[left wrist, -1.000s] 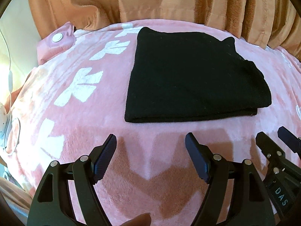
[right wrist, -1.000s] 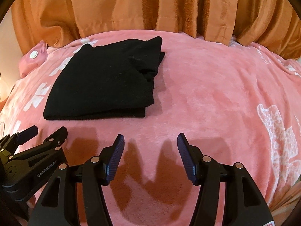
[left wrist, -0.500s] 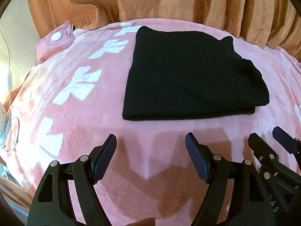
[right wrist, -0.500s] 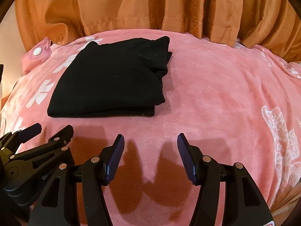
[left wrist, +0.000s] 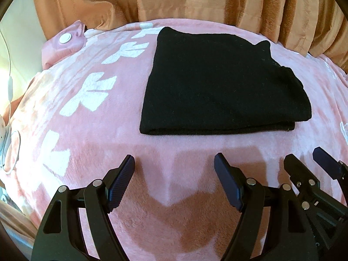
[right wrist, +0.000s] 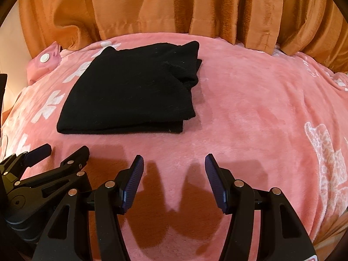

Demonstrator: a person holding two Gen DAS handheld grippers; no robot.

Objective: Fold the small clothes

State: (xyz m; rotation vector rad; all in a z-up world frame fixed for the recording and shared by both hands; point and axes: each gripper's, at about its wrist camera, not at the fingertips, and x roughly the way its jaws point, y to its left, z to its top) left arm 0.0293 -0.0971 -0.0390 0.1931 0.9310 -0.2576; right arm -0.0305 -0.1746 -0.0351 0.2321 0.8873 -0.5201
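Nearest, the left hand-held gripper (left wrist: 174, 182) and right hand-held gripper (right wrist: 174, 181) hover side by side, jaws wide and empty, over a pink blanket (right wrist: 250, 108). Beyond lies a folded black garment (left wrist: 217, 82); orange curtains (right wrist: 174, 6) hang behind.

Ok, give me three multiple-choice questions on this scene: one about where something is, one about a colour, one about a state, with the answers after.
1. Where does the garment lie?
A. on the pink blanket
B. between the left gripper's fingers
C. hanging from the curtain

2. What colour is the garment?
A. white
B. black
C. orange

3. What state is the garment in?
A. spread out flat in one layer
B. crumpled in a ball
C. folded, layers stacked

Answers:
1. A, it rests on the blanket beyond both grippers, touching neither.
2. B, it is black against the pink.
3. C, stacked edges show along its near side, and the right gripper is open and empty.
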